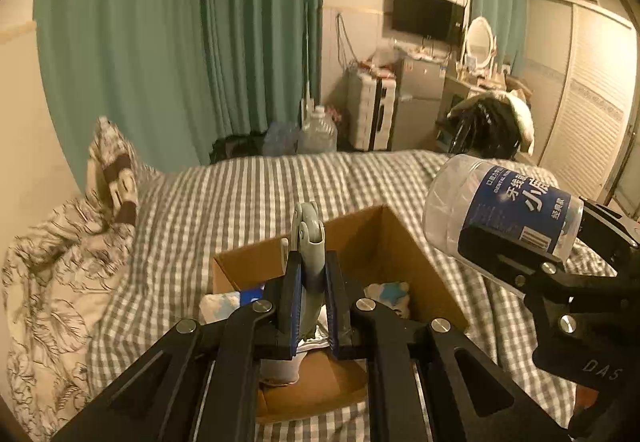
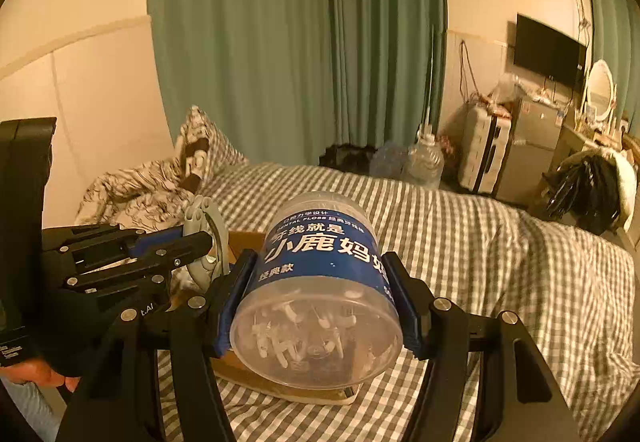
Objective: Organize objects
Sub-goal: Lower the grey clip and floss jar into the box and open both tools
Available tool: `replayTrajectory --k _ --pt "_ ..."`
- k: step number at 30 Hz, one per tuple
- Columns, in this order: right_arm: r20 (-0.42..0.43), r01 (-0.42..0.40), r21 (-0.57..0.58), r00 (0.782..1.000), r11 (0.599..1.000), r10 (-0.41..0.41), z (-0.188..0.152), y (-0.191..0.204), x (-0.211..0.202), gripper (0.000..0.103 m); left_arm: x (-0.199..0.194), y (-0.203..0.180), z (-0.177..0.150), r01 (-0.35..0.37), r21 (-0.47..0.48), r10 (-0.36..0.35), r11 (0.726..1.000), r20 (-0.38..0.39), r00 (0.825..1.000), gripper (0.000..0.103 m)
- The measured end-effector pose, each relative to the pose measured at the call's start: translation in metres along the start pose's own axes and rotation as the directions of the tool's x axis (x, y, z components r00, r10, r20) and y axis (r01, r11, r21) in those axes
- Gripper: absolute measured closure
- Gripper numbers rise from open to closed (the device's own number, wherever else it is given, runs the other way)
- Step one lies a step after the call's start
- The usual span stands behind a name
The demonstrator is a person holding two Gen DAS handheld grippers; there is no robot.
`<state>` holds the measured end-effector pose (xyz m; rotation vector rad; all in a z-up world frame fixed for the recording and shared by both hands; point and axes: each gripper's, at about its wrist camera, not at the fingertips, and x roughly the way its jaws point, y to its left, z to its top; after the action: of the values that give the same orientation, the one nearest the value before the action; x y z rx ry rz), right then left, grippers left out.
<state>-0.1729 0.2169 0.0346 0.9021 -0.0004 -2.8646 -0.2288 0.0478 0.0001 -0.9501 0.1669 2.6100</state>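
An open cardboard box (image 1: 408, 242) sits on the checked bed, holding a few small items. My left gripper (image 1: 308, 282) is shut on a grey hand tool (image 1: 306, 238) and holds it above the box; it also shows in the right wrist view (image 2: 200, 238). My right gripper (image 2: 320, 294) is shut on a clear jar of dental floss picks with a blue label (image 2: 320, 282), held above the box's right side. The jar also shows in the left wrist view (image 1: 500, 210). The box (image 2: 244, 238) is mostly hidden behind the jar.
The grey-checked bedspread (image 1: 240, 194) surrounds the box. A crumpled patterned quilt and pillow (image 1: 60, 250) lie at the left. Green curtains (image 1: 180, 34), a water jug (image 1: 318, 130), a suitcase, a small fridge, a wall TV and a wardrobe stand beyond the bed.
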Motion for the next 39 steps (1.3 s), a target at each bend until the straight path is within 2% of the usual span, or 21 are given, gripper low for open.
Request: replayTrajectory --k 8,20,28,32,35,37,39 --pt "-0.085 -0.01 0.016 0.996 1.0 0.011 -0.008 -0.014 0.052 0.041 0.055 0.004 -0.008 0.008 0.009 -0.008 1.0 -0.09 0.996 0.093" --pt "-0.144 -0.004 0.018 0.99 1.0 0.007 -0.011 -0.021 0.103 0.041 0.1 0.007 0.001 -0.011 0.027 0.014 1.0 -0.117 0.993 0.093" --pt "-0.143 0.001 0.053 0.99 0.999 0.007 -0.014 -0.031 0.11 0.041 0.126 0.014 -0.014 -0.01 0.012 0.012 1.0 -0.176 0.984 0.092" --pt "-0.105 -0.008 0.058 0.994 0.998 0.014 -0.008 -0.03 0.102 0.03 0.122 0.018 -0.015 -0.023 0.0 0.023 1.0 -0.175 0.984 0.09" --pt "-0.075 -0.004 0.058 0.997 0.998 0.009 -0.002 -0.028 0.091 0.028 0.11 0.018 -0.013 -0.055 0.01 0.056 0.998 -0.161 0.985 0.076" --pt "-0.059 0.006 0.054 0.998 0.998 -0.003 0.002 -0.026 0.082 0.025 0.098 0.021 -0.009 -0.076 0.014 0.077 0.997 -0.13 0.988 0.048" --pt "-0.042 0.018 0.054 0.999 0.998 -0.016 0.007 -0.024 0.071 0.023 0.082 0.023 -0.005 -0.091 0.009 0.092 0.996 -0.086 0.992 0.042"
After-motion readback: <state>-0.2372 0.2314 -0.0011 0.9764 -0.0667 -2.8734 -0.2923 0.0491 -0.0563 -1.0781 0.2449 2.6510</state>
